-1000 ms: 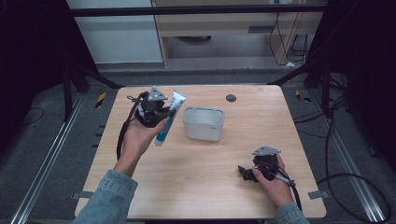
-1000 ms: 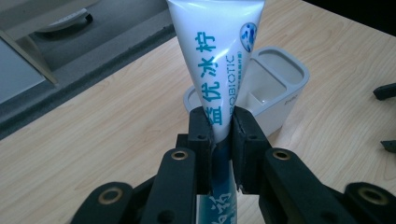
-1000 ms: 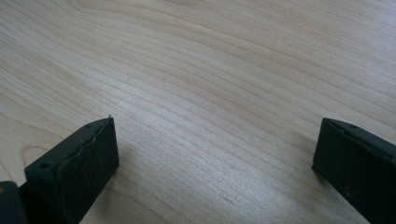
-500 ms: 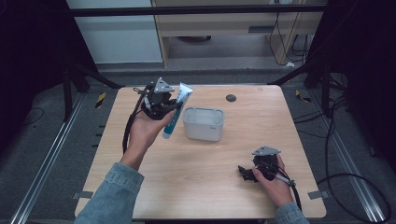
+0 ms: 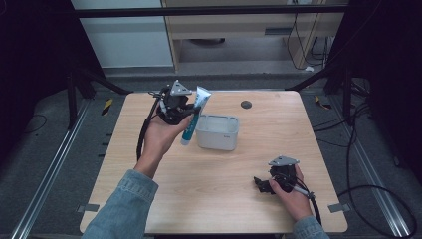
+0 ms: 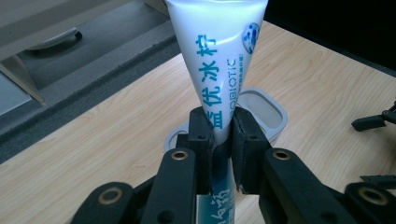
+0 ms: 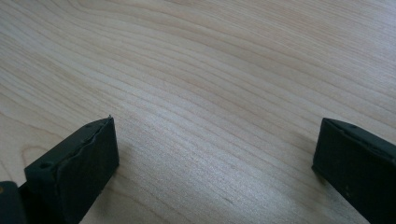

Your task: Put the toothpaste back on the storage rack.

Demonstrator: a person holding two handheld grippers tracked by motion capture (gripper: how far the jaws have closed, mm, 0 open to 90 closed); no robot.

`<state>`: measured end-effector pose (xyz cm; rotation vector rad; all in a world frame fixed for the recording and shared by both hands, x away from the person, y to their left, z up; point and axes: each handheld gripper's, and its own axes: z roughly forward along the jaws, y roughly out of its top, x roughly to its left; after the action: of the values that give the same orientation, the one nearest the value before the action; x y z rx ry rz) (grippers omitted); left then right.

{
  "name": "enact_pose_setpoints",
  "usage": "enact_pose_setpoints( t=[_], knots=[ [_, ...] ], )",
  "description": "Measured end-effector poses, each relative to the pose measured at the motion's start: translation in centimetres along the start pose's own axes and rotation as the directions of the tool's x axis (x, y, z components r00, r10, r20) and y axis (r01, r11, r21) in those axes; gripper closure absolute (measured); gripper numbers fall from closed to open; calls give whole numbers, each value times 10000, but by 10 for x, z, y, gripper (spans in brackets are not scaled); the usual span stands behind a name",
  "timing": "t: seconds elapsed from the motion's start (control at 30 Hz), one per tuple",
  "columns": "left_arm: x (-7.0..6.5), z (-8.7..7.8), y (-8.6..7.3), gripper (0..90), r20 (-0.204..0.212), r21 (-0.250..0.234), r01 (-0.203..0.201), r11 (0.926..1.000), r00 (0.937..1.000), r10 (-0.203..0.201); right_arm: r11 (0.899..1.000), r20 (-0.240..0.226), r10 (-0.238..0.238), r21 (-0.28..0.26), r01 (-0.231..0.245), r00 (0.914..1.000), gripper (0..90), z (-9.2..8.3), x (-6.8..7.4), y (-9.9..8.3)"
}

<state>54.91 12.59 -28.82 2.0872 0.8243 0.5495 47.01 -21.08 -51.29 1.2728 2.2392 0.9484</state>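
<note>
In the high view, the left claw (image 5: 186,110) is carrying the tube (image 5: 193,115) closer to the tub (image 5: 217,132) than a second ago. The left gripper view is showing it clamping the tube. The right claw (image 7: 215,158) is resting released on the tabletop (image 7: 224,70).

Blue denim sleeves (image 5: 122,206), black hand-held gripper (image 5: 185,113), grey triangular plate, trailing cable

I see a white toothpaste tube (image 5: 194,113) with teal print and a teal lower end, lifted off the table. It stands nearly upright, slightly tilted, flat crimped end up. In the left gripper view its white body (image 6: 219,60) widens upward, pinched about midway. It hangs just beside the left edge of a pale grey open container (image 5: 217,132).
</note>
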Motion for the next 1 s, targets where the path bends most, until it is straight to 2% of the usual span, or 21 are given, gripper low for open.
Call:
enact_pose_setpoints(
  t=[0.1,0.17,0.3,0.4,0.6,0.7,1.0],
  knots=[
    [1,1,3,793,20,-76,37,10000,10000,-37,10000,5,-10,16,10,10000,4,0,0,0],
    [-1,2,4,794,175,-198,274,9994,9995,-270,10000,9,-8,10,8,10000,4,0,0,0],
    [-5,5,6,794,191,-203,185,9996,9997,-181,10000,12,-9,13,9,10000,4,0,0,0],
    [-7,5,11,794,219,-422,267,9988,9994,-257,10000,16,-22,2,22,10000,4,0,0,0],
    [-12,8,22,793,82,-603,140,9981,9999,-135,10000,7,-7,15,7,10000,4,0,0,0],
    [-16,10,26,794,0,-731,244,9970,9997,-244,10000,-6,-19,27,19,10000,4,0,0,0],
    [-25,18,31,793,-43,-893,272,9956,9996,-277,10000,-12,-11,35,11,10000,4,0,0,0]
  ],
)
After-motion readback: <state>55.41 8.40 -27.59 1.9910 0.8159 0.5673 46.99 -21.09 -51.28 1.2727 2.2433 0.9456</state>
